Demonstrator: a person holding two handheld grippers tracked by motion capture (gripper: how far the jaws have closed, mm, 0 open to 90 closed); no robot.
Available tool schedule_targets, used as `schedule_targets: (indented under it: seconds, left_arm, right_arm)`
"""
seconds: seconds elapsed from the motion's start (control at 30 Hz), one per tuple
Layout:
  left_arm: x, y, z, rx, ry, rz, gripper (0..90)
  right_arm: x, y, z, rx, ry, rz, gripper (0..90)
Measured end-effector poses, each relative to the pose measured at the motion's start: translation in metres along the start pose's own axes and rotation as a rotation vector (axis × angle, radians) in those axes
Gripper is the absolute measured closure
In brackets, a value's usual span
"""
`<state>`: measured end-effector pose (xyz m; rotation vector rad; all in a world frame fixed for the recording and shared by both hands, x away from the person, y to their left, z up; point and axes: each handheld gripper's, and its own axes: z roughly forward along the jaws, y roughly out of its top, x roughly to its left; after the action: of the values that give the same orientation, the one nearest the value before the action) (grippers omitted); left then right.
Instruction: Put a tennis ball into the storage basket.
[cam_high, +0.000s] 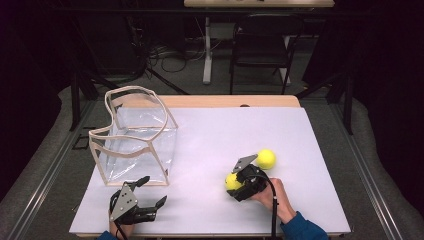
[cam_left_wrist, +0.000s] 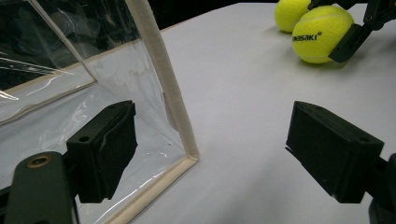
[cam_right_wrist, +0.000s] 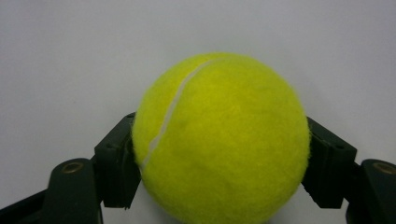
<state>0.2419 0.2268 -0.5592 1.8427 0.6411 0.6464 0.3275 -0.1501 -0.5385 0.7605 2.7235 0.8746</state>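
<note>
— Yellow felt sits between the pads of my right gripper (cam_high: 239, 183); the tennis ball (cam_right_wrist: 222, 140) is pinched from both sides, low and right of centre in the high view, resting on the white table (cam_high: 215, 135); in the right gripper view it sits in the middle of the frame, its pale seam curving down the left half.

— And the second ball?

— It lies just up and to the right of the held one, near the centre-right of the high view (cam_high: 266, 158); the two stand close together, though I cannot tell whether they touch; in the left gripper view both sit in the upper right corner, the nearer one bearing black lettering (cam_left_wrist: 322, 33).

— What of your other hand?

— My left gripper (cam_high: 150, 192) rests at the lower left of the high view, jaws spread wide with nothing between them; its own view has one pad (cam_left_wrist: 105, 149) at the lower left and the other at the lower right, with bare table between.

— Anything near it?

— Clear plastic, a bag (cam_high: 135, 140) with cream edging, stands open at the left of the high view, just above that gripper; in the left gripper view its bottom corner (cam_left_wrist: 189, 156) sits just right of the left pad, close to it; whether pad and plastic touch I cannot tell.
</note>
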Motion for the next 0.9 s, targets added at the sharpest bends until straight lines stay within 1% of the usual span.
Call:
schedule_targets:
  seconds: [0.27, 0.53, 0.57, 0.7, 0.87, 0.9]
  left_arm:
    - [0.0, 0.0, 0.0, -0.003, -0.001, -0.008, 15.9]
    - [0.0, 0.0, 0.0, -0.005, -0.002, -0.006, 15.9]
    - [0.0, 0.0, 0.0, -0.005, -0.002, -0.006, 16.0]
    - [0.0, 0.0, 0.0, -0.004, -0.004, -0.005, 15.9]
    - [0.0, 0.0, 0.0, -0.005, -0.005, -0.005, 16.0]
    - [0.0, 0.0, 0.0, -0.006, -0.006, -0.005, 15.9]
  right_arm:
    - [0.002, 0.001, -0.004, -0.03, -0.004, 0.002, 25.8]
    - [0.004, 0.001, -0.009, -0.052, -0.011, 0.001, 25.9]
    - [0.004, 0.001, -0.009, -0.063, -0.012, 0.002, 25.9]
    - [0.005, 0.002, -0.011, -0.076, -0.012, -0.001, 25.9]
    - [0.005, 0.002, -0.012, -0.085, -0.015, 0.003, 26.0]
    - [0.005, 0.002, -0.013, -0.096, -0.012, 0.004, 26.0]
